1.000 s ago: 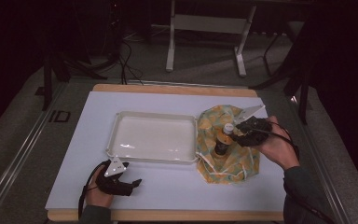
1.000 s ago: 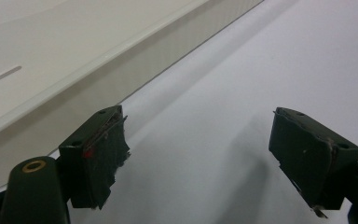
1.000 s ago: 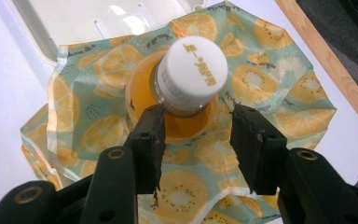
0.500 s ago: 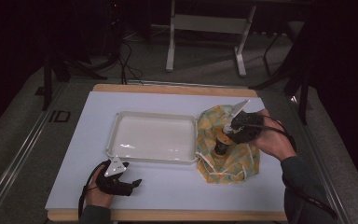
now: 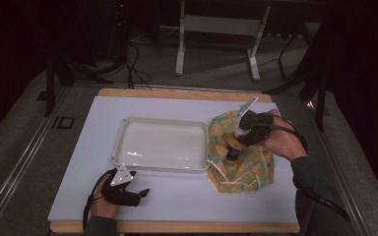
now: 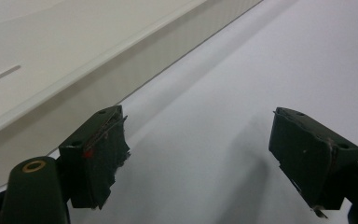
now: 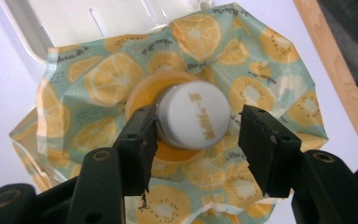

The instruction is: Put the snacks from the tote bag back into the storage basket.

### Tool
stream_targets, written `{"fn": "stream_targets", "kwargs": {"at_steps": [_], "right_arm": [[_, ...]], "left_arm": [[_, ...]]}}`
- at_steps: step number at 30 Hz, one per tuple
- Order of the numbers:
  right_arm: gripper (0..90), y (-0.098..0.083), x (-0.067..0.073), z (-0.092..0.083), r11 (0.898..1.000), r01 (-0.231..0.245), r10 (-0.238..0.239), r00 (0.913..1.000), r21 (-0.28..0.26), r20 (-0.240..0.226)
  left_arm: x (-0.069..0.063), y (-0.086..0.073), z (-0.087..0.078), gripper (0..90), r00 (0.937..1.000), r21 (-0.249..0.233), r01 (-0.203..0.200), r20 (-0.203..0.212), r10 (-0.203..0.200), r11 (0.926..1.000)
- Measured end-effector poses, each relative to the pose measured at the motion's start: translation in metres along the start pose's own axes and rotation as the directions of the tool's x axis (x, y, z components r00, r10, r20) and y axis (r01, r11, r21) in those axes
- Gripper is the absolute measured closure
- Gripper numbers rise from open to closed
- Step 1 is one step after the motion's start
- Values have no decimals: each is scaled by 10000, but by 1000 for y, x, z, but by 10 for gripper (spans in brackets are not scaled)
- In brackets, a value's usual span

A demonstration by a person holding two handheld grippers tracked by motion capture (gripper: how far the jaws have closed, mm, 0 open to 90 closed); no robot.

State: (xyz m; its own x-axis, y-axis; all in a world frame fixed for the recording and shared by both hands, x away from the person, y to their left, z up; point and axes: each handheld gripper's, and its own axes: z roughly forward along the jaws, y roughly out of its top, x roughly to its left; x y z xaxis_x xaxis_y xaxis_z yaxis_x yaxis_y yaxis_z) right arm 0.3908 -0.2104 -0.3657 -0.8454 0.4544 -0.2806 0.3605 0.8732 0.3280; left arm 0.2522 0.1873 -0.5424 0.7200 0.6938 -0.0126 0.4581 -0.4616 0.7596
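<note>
The right gripper (image 7: 193, 135), its jaws just opened and now spread either side of the white cap of the orange bottle (image 7: 193, 114), stands over the fruit-print cloth (image 7: 265, 88) beside the white tray (image 5: 162, 145), while the left gripper (image 6: 205, 158) rests with jaws spread on the bench (image 5: 187, 196)

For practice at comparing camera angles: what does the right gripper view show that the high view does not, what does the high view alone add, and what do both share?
Right gripper view alone: gold lettering on the bottle's white cap and kiwi and orange slices printed on the cloth. High view alone: the whole white tray, the left gripper low on the table, and both forearms. Shared: the right gripper, jaws just opened either side of the cap, the cloth, and a tray corner.
</note>
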Motion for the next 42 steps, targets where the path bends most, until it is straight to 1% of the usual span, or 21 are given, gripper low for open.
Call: {"fn": "stream_targets", "kwargs": {"at_steps": [2,4,6,7,8,10,12,16,21,24,28,32,37,39,41,42], "right_arm": [[477,4,-2,1,10000,10,-9,9998,99,-174],[502,8,-3,1,9995,142,-130,9990,281,-426],[508,11,-5,2,9983,267,-237,9980,525,-578],[508,11,-5,2,9983,267,-237,9980,525,-578],[508,13,-6,3,9978,282,-241,9974,599,-672],[510,16,-9,4,9953,221,-124,9947,939,-1020],[527,17,-11,6,9934,229,-72,9904,1126,-1383],[546,21,-13,7,9896,364,-141,9873,1389,-1585],[561,23,-15,7,9873,535,-281,9856,1498,-1667],[565,24,-16,7,9878,560,-328,9870,1453,-1575],[574,26,-17,7,9860,708,-459,9856,1509,-1626],[578,27,-17,7,9854,667,-401,9851,1568,-1673],[583,27,-18,7,9853,717,-454,9850,1552,-1666],[584,27,-17,7,9848,737,-473,9850,1572,-1657],[585,28,-17,6,9837,859,-595,9845,1579,-1649],[585,28,-15,5,9832,837,-565,9846,1622,-1656]], "left_arm": [[0,0,0,188,10000,9,-11,-9,11,10000],[0,0,0,188,10000,1,-10,0,10,10000],[0,0,0,188,10000,1,-3,7,3,10000],[0,0,0,188,10000,1,-3,7,3,10000],[0,0,0,188,10000,-11,5,20,-5,10000],[0,0,0,188,10000,-20,0,24,0,10000],[0,0,0,188,10000,-13,-1,26,1,10000],[0,0,0,188,10000,-11,3,33,-3,10000],[0,0,0,188,10000,-15,4,30,-4,10000],[0,0,0,188,10000,-9,-6,24,6,10000],[0,0,0,188,10000,-21,7,26,-7,10000],[0,0,0,188,10000,-14,0,26,0,10000],[0,0,0,188,10000,-21,0,27,0,10000],[0,0,0,188,10000,-19,9,33,-8,10000],[0,0,0,188,10000,-16,3,26,-2,10000],[0,0,0,188,10000,-16,3,26,-2,10000]]}}
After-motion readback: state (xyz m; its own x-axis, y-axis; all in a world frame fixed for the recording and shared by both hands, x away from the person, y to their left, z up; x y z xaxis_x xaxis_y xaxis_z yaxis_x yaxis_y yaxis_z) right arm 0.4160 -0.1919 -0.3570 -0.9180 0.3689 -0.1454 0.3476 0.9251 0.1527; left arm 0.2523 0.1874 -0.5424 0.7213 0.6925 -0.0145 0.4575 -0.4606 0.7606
